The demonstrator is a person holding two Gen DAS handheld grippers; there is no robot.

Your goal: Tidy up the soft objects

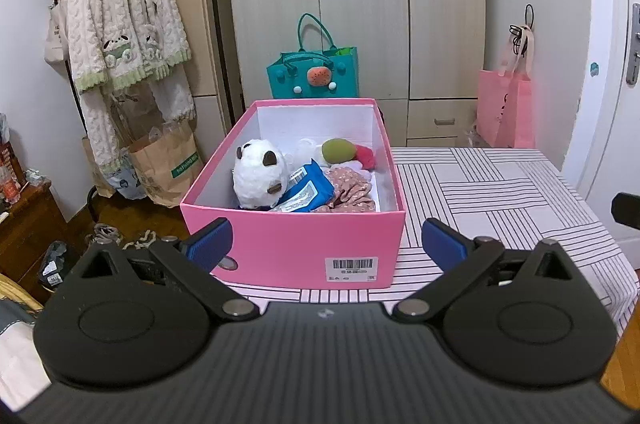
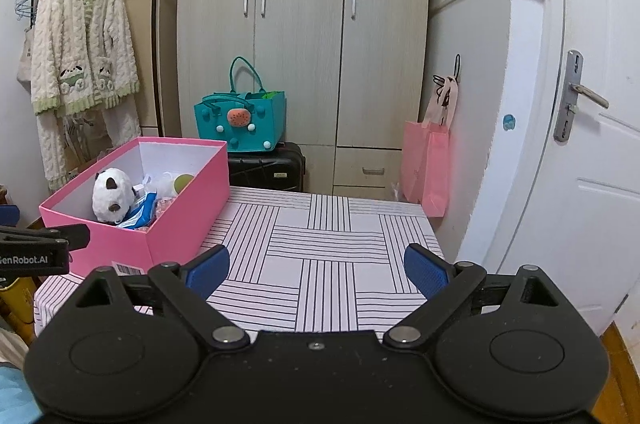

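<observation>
Several soft things crowd my pink box (image 1: 292, 248): a fluffy white panda plush (image 1: 259, 179), a crinkly blue packet (image 1: 306, 192), floral cloth (image 1: 352, 189) and a green-and-red toy (image 1: 347, 151), partly hidden by each other. My left gripper (image 1: 326, 244) gapes wide, empty, just before the box. My right gripper (image 2: 317, 270) is also spread, empty, over the striped tablecloth (image 2: 328, 244), box well left.

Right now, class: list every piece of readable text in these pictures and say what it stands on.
"enRobot.AI": left gripper body, first letter cut off, in the right wrist view.
Green strip on the paper bag: too blurred.
Barcode label on the pink box: too small.
Blue packet: unreadable.
</observation>
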